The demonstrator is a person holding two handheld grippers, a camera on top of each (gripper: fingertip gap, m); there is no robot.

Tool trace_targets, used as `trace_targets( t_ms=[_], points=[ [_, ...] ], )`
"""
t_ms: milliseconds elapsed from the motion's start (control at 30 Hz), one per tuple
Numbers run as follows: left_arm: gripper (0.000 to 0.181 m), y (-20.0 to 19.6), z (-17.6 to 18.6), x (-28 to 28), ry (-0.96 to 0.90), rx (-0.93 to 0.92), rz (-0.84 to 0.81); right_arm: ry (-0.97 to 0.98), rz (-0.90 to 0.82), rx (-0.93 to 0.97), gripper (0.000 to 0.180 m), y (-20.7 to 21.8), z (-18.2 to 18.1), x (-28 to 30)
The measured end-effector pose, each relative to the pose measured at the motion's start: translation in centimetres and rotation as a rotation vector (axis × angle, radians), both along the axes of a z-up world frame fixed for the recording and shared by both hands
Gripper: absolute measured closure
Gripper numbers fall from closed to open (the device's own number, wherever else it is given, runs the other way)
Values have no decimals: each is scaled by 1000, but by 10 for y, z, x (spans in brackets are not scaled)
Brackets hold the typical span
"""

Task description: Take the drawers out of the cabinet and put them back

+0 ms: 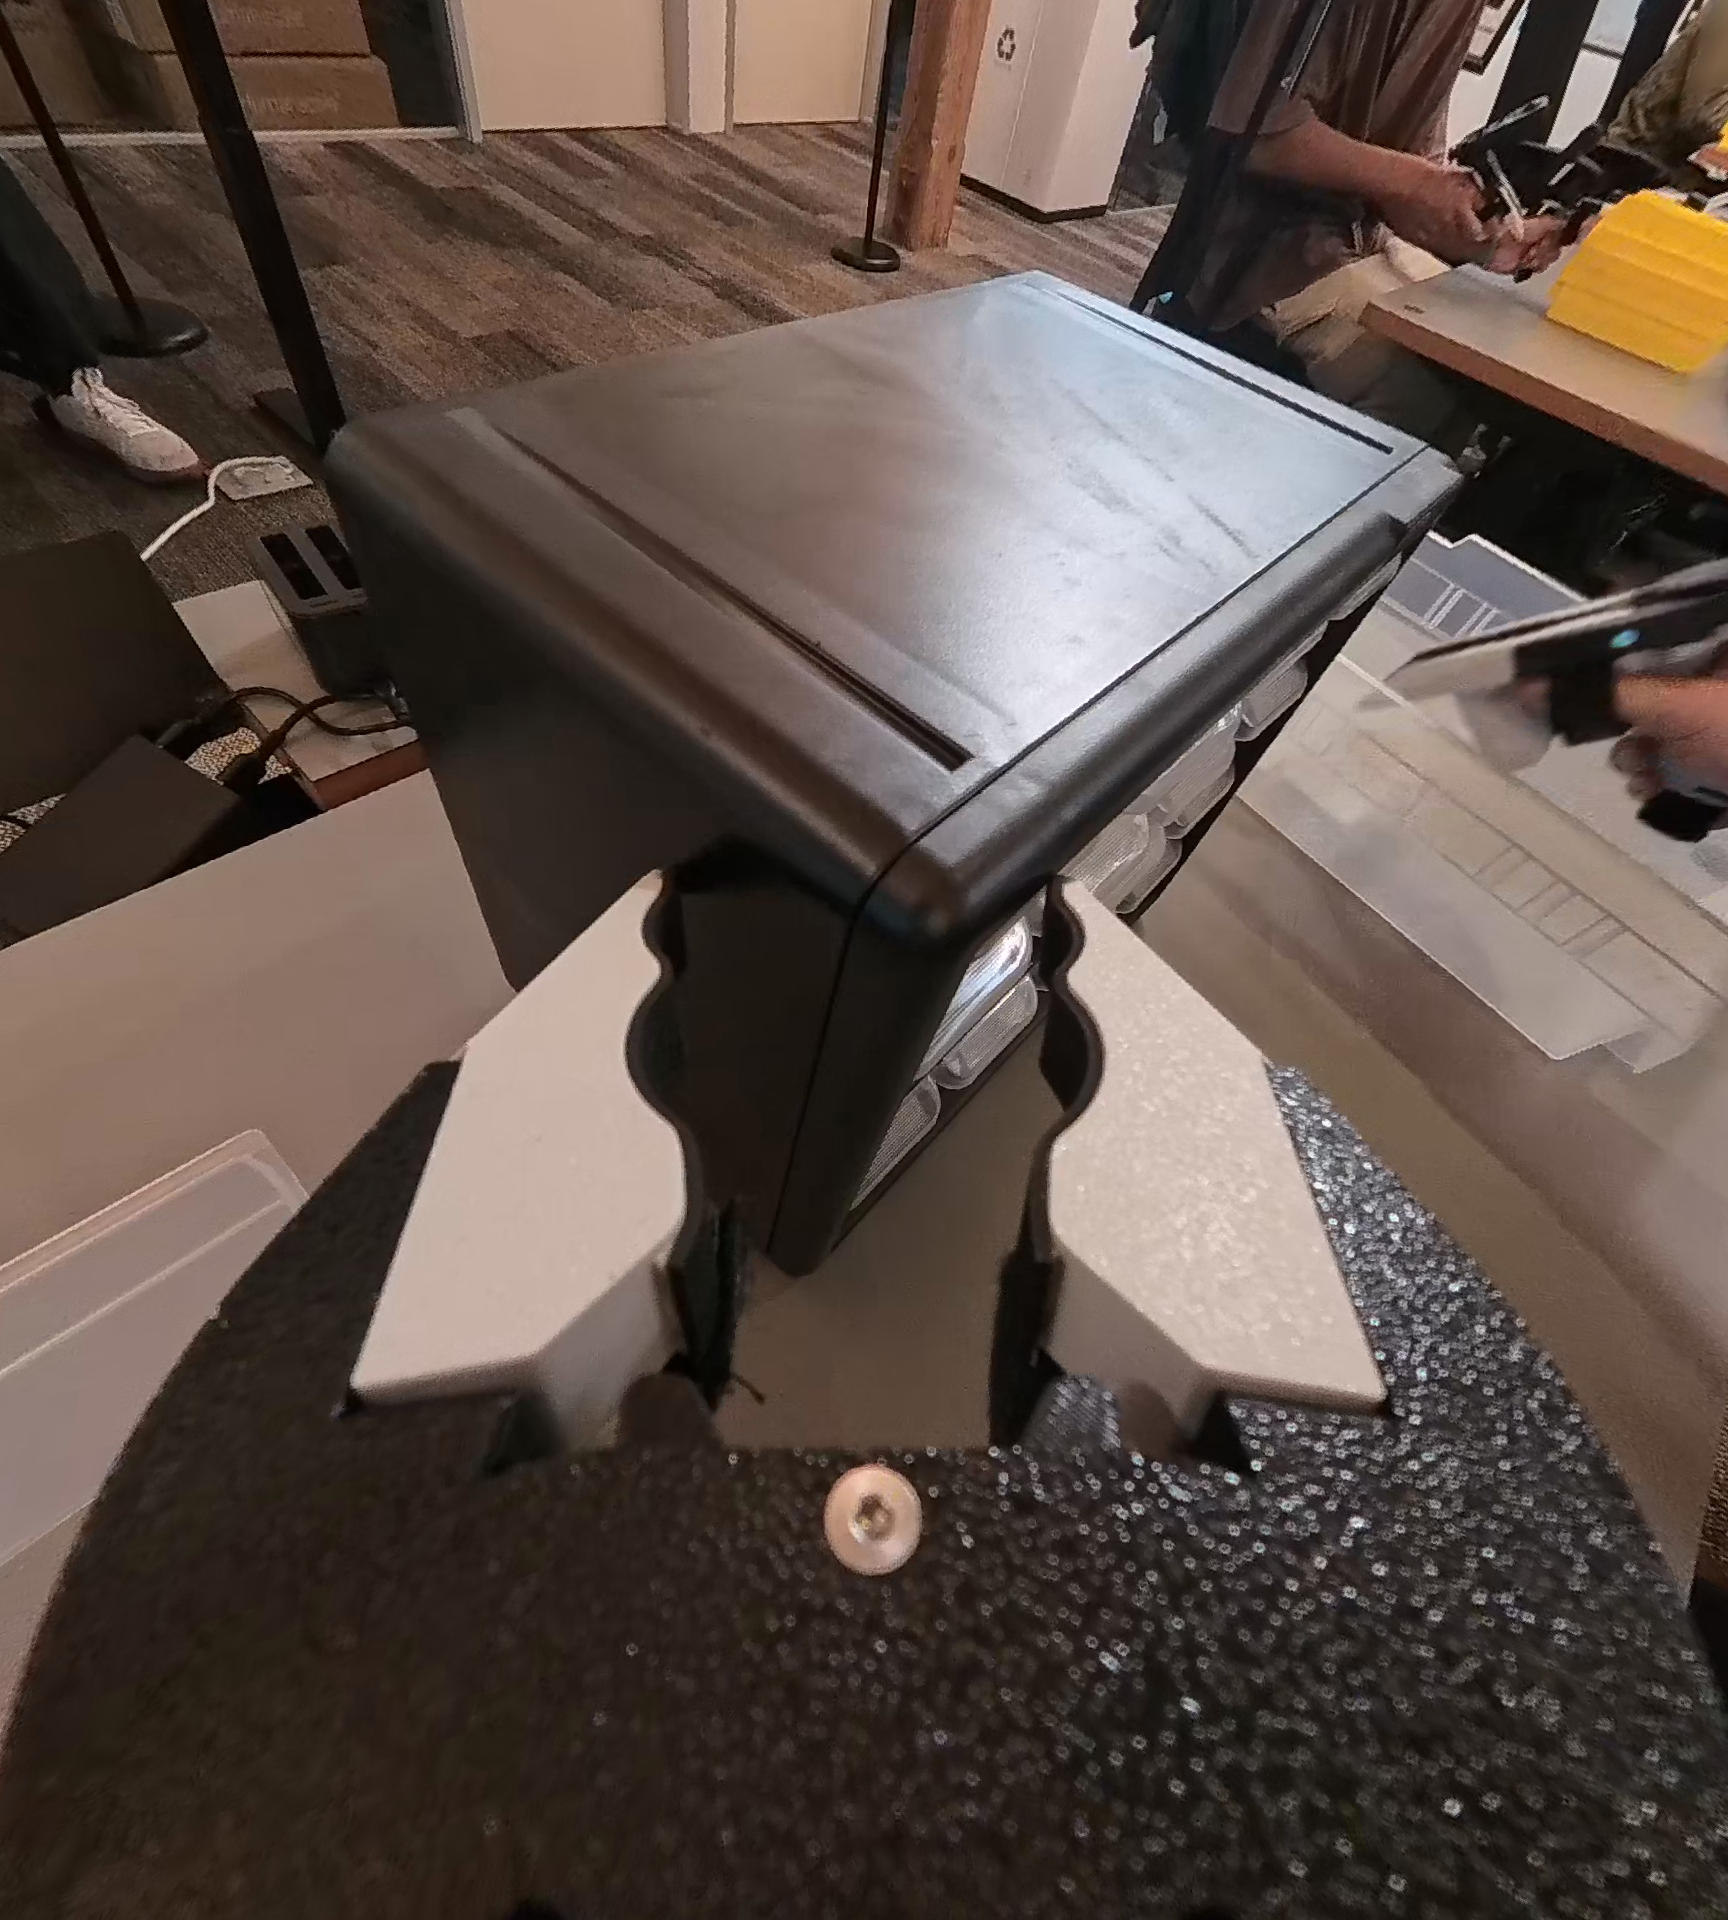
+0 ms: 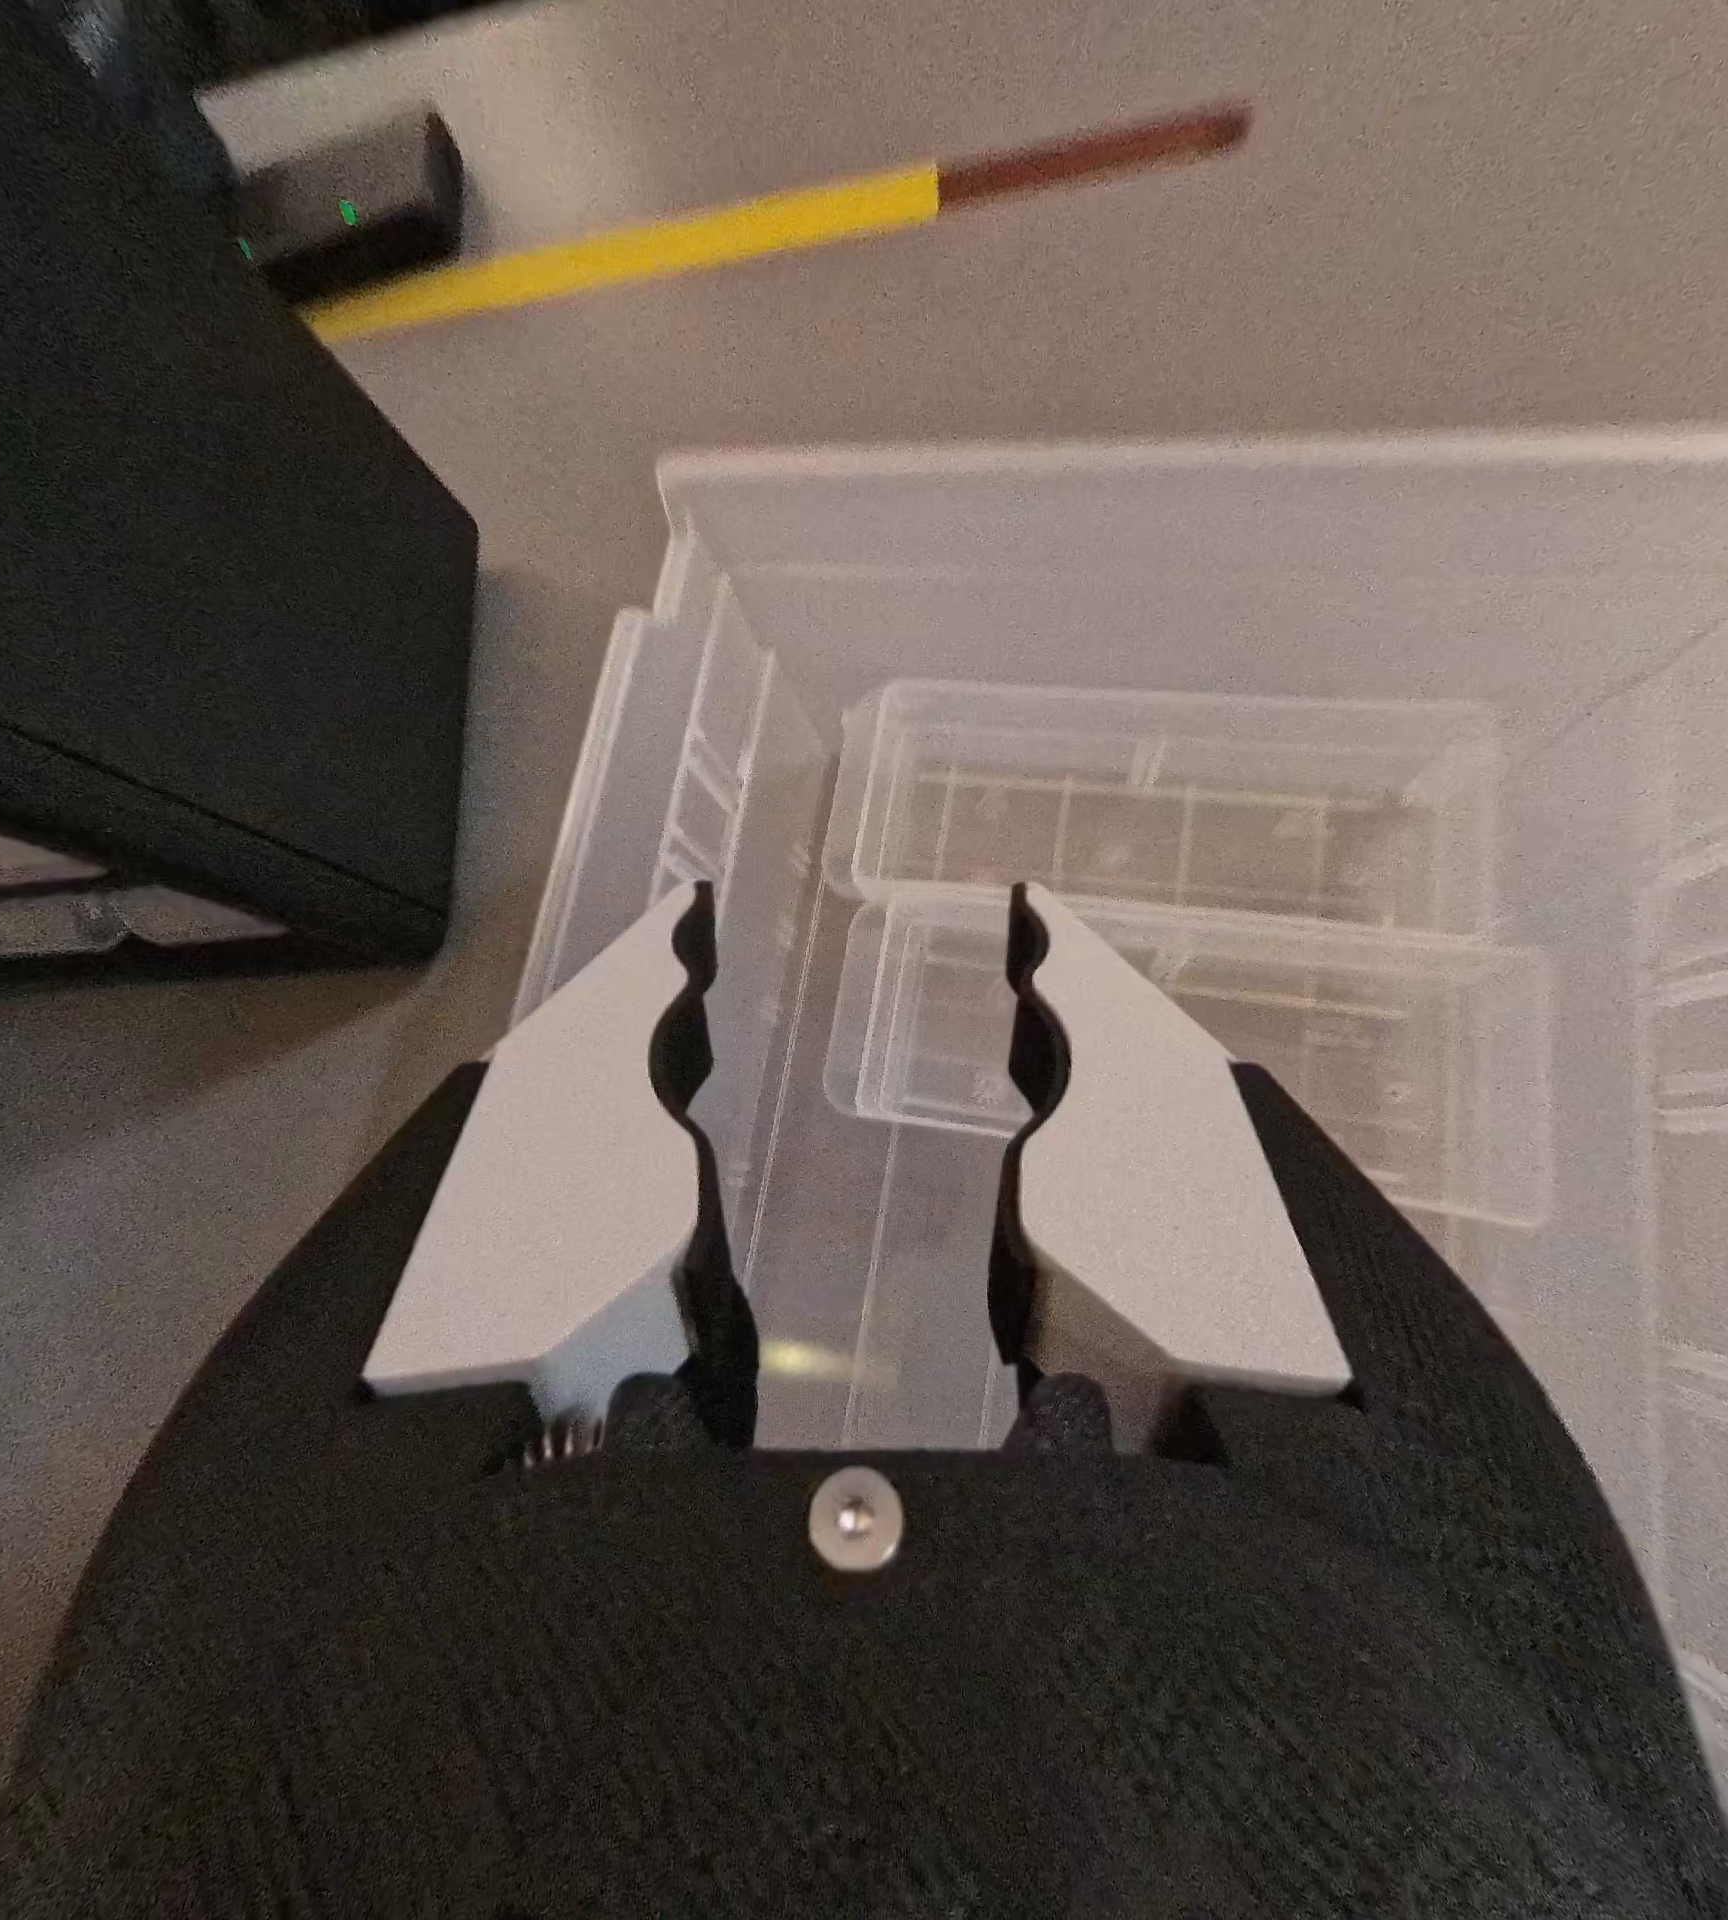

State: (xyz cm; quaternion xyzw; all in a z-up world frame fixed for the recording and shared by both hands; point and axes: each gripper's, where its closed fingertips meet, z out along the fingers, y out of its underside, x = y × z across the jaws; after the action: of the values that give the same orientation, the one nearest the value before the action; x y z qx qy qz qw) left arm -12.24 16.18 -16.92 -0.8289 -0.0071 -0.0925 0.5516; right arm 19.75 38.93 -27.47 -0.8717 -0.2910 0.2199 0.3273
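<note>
The black cabinet point(image 1: 881, 582) stands upright on the grey table point(image 1: 164, 1039), filling the centre of the left wrist view; its clear drawer fronts point(image 1: 1130, 842) face toward 4 o'clock, stacked down the front. The left gripper point(image 1: 855, 904) straddles the cabinet's near vertical corner, fingers spread to either side; whether the pads point(image 1: 662, 977) press on the shell cannot be told. In the right wrist view the cabinet point(image 2: 153, 540) sits at 10 o'clock. A large clear bin point(image 2: 1151, 540) lies beside it, from centre to 3 o'clock, with two clear drawers point(image 2: 1161, 800) resting side by side inside. The right gripper point(image 2: 860, 899) hovers above the bin's left part, fingers spread, holding nothing. A yellow-and-brown strip point(image 2: 694, 244) crosses at 12 o'clock, near a small black device point(image 2: 361, 197). At 2 o'clock in the left view, yellow bins point(image 1: 1660, 281) occupy another table, where a person point(image 1: 1359, 156) stands.
</note>
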Motion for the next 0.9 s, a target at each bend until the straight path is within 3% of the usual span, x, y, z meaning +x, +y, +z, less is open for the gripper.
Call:
trace_targets(
  t_ms=[33,167,267,400,533,667,767,900],
  points=[
    [113,0,0,0,0,0,0,43,-16,83,122,3,21,4],
    [113,0,0,0,-1,2,1,255,9,508,108,-15,117,-4],
    [113,0,0,0,-6,2,1,339,181,697,112,-67,154,-41],
    [113,0,0,0,-6,1,1,217,576,700,120,-143,118,-117],
    [113,0,0,0,-5,0,1,-25,792,909,130,-178,71,-167],
    [112,0,0,0,-4,0,0,-310,835,1204,144,-174,42,-194],
    [112,0,0,0,-4,0,0,-321,919,1271,141,-181,24,-214],
    [112,0,0,0,-4,-1,-1,-438,856,1402,138,-165,20,-222]
  ],
)
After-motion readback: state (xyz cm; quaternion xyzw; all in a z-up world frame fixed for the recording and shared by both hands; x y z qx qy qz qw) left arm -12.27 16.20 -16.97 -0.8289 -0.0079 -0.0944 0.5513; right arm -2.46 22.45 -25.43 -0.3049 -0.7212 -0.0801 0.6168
